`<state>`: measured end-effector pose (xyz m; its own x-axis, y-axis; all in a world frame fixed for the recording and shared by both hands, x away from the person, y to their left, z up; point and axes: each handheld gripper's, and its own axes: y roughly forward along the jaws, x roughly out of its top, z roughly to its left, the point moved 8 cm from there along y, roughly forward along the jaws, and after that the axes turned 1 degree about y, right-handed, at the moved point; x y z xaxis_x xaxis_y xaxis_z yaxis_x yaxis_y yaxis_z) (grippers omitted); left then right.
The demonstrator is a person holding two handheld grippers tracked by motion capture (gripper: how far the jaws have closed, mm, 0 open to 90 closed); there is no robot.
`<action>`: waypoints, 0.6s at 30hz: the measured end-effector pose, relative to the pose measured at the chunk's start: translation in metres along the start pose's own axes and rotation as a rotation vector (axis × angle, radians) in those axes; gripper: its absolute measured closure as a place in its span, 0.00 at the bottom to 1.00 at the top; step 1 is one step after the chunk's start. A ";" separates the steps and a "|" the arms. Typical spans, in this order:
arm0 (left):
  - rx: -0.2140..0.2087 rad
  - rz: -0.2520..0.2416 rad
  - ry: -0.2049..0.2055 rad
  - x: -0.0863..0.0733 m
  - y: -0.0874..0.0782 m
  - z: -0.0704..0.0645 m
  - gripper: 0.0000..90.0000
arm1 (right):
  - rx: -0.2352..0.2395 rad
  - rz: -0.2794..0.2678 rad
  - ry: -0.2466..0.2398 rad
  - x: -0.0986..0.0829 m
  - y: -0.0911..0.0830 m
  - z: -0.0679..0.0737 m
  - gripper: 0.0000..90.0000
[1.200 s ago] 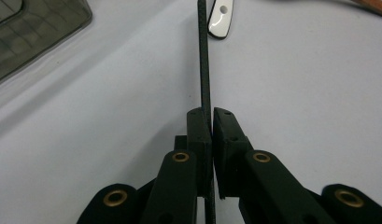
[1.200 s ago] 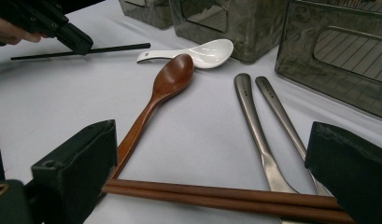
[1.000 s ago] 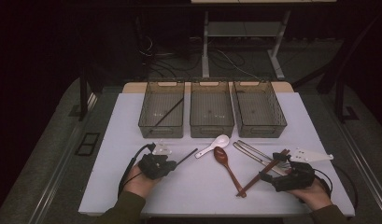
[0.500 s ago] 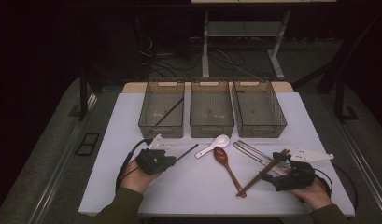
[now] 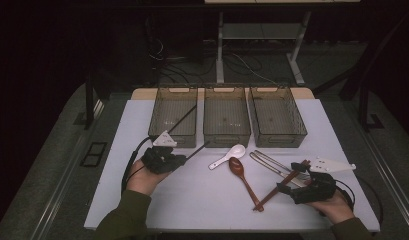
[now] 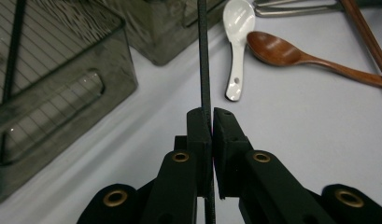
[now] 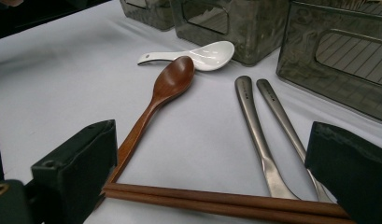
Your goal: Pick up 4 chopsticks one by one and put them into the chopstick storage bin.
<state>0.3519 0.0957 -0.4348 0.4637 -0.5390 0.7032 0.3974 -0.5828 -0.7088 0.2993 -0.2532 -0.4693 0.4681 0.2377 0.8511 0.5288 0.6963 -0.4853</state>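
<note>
The black stick point(image 6: 203, 56) is sitting tight between the jaws of your left gripper point(image 5: 164, 159), and its far end is pointing up toward the left bin point(image 5: 173, 116). One black stick point(image 5: 182, 119) is already lying slanted in that bin, so that part looks done. The stick you are holding is not in yet.

A lot is waiting on the table point(image 5: 202, 195): the white spoon point(image 5: 227, 156), the brown wooden spoon point(image 5: 243, 178), the two metal sticks point(image 5: 273, 164) and the brown chopsticks point(image 5: 282, 186). The middle bin point(image 5: 226, 116) and the right bin point(image 5: 277, 116) look empty.

Your left hand point(image 5: 142, 179) is resting low on the table, near the left bin. Your right gripper point(image 5: 298, 191) is lying low by the brown chopsticks with its jaws spread wide, one on each side of them, not squeezing anything.
</note>
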 end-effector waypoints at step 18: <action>0.040 -0.028 -0.019 0.042 -0.010 0.045 0.95 | 0.000 0.003 -0.003 0.000 0.001 0.000 0.03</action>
<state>0.4032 0.1063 -0.4011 0.4669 -0.5109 0.7218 0.4416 -0.5725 -0.6908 0.2998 -0.2525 -0.4698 0.4674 0.2417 0.8504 0.5278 0.6954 -0.4877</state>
